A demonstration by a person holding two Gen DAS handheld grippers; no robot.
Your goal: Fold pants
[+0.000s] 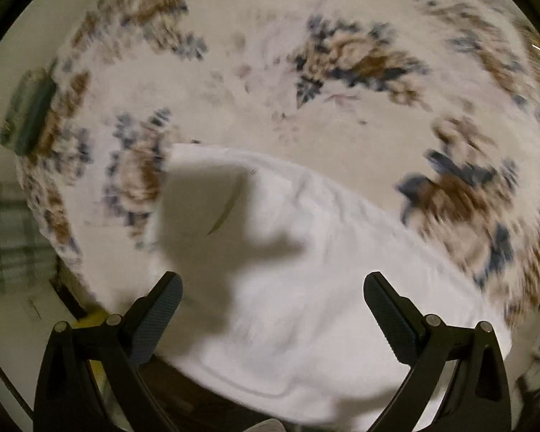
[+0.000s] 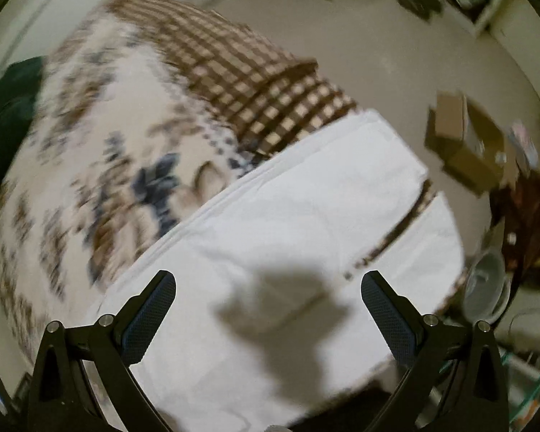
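White pants (image 1: pixel 306 270) lie flat on a bed with a floral cover (image 1: pixel 270 72). In the left wrist view my left gripper (image 1: pixel 271 282) is open above the pants, holding nothing, and its shadow falls on the cloth. In the right wrist view the pants (image 2: pixel 288 216) lie with their two legs side by side, a narrow gap between them, reaching the bed's edge. My right gripper (image 2: pixel 268 280) is open and empty above them. Both views are blurred by motion.
A brown checked blanket (image 2: pixel 252 82) lies on the bed beyond the pants. A dark green cloth (image 2: pixel 7 115) sits at the left. Cardboard boxes (image 2: pixel 464 144) and a grey bowl (image 2: pixel 486 288) stand on the floor at the right. A folded green item (image 1: pixel 28 111) lies at the bed's left.
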